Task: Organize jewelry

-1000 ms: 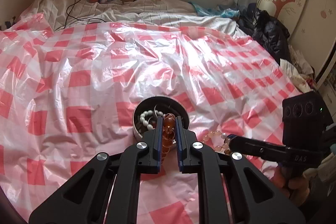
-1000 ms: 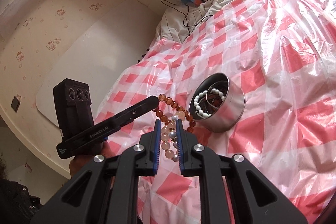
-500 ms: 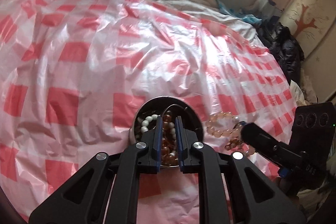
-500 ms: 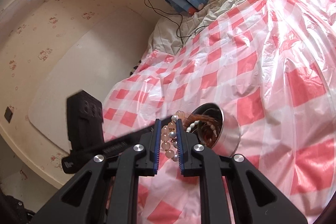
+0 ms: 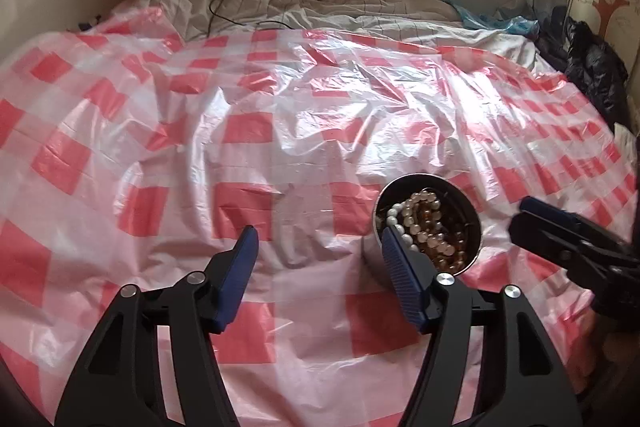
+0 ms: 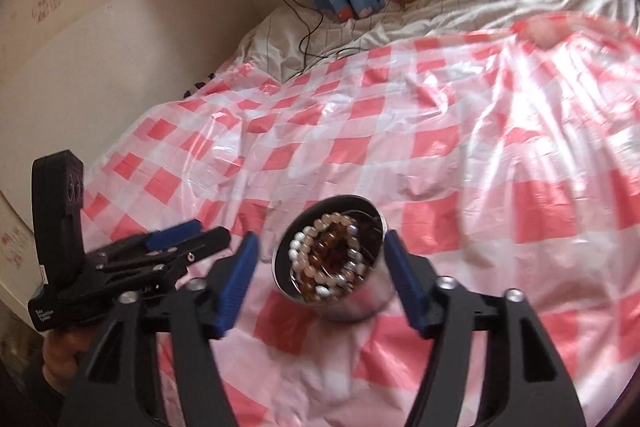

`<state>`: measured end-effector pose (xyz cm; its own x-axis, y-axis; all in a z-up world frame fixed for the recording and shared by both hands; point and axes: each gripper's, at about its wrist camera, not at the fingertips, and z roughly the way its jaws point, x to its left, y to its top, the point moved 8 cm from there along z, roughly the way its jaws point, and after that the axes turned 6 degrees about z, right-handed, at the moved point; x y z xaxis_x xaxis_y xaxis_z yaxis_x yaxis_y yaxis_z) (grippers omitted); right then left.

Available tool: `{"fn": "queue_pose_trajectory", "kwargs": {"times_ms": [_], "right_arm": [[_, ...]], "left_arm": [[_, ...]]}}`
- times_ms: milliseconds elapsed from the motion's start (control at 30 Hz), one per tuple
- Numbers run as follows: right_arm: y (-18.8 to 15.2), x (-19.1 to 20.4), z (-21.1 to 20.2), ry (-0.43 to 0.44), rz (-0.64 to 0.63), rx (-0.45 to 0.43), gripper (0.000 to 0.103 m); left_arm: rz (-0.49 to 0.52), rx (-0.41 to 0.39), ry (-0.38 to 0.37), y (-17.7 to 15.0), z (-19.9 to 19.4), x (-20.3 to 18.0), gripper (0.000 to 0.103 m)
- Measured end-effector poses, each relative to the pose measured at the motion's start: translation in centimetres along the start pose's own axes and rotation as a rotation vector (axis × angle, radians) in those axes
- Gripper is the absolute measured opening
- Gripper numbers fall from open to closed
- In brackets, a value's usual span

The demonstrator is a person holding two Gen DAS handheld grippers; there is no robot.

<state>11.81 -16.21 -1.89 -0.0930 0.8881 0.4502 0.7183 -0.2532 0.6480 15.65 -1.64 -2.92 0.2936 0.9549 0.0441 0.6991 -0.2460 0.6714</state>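
Left gripper (image 5: 318,251) and right gripper (image 6: 318,259): jaws just opened wide, nothing gripped. Bead bracelets (image 6: 328,259) are seen inside round metal tin (image 6: 360,301), between right jaws, beside left's right pad.

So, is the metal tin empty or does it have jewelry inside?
Not empty: the metal tin holds bead bracelets, white, pale pink and amber, coiled inside.

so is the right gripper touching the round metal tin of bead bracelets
Apart. The right wrist view shows the right gripper, whose jaws have just been opening, standing wide on either side of the round metal tin, with checked sheet visible in both gaps.
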Motion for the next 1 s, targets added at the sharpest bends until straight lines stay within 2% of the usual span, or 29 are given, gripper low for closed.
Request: {"fn": "queue_pose_trajectory", "kwargs": {"times_ms": [33, 100, 233, 467, 733, 1000], "right_arm": [[-0.7, -0.2, -0.6, -0.041, -0.017, 0.002, 0.084], [-2.7, -1.0, -2.0, -0.132, -0.049, -0.006, 0.095], [-5.9, -2.1, -3.0, -0.25, -0.083, 0.017, 0.095], [-6.1, -1.0, -2.6, -0.288, -0.15, -0.007, 0.095], [-5.9, -1.8, -2.3, -0.304, -0.104, 0.001, 0.095], [-6.1, -2.0, -2.1, -0.313, -0.099, 0.008, 0.095]], "left_arm": [[0.022, -0.012, 0.028, -0.1, -0.3, 0.1, 0.069], [0.059, -0.035, 0.073, -0.4, -1.0, 0.1, 0.078], [0.101, -0.056, 0.112, -0.9, -1.8, 0.0, 0.083], [0.142, -0.071, 0.142, -1.6, -2.4, -0.4, 0.086], [0.138, -0.082, 0.137, -2.0, -3.3, -0.6, 0.087], [0.125, -0.059, 0.104, -3.6, -3.6, -1.9, 0.091]]}}
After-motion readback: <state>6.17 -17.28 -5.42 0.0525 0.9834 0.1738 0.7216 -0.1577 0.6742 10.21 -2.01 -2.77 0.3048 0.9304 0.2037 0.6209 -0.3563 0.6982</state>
